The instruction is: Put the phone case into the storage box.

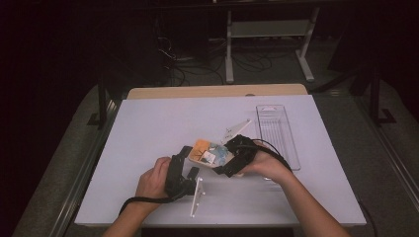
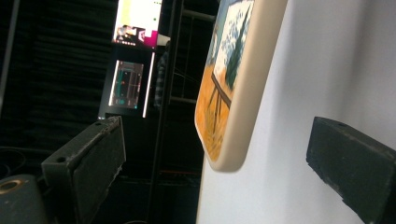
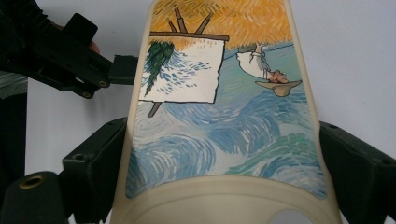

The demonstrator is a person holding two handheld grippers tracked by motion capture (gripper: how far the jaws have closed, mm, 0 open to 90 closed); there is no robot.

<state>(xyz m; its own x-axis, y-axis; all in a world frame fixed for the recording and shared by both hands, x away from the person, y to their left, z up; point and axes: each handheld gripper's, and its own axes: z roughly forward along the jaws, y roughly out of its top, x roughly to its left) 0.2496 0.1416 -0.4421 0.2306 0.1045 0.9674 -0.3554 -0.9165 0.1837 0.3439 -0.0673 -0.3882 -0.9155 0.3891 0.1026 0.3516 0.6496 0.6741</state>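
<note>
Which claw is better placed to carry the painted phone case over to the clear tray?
Right claw: its jaws flank the painted cream phone case, nearer the clear plastic tray. Left claw is open.

From above, the painted phone case (image 1: 209, 154) is half covered by the right gripper (image 1: 232, 160) and the hand around it, so its near end cannot be seen and its picture is too small to read. In the right gripper view the case (image 3: 224, 116) runs off the top and bottom edges, and whether the jaws press its sides is hard to tell. In the left gripper view just one corner of the case (image 2: 229, 93) is in frame, the rest cut off at the top. The clear tray (image 1: 277, 133) has its near end hidden behind the right wrist.
</note>
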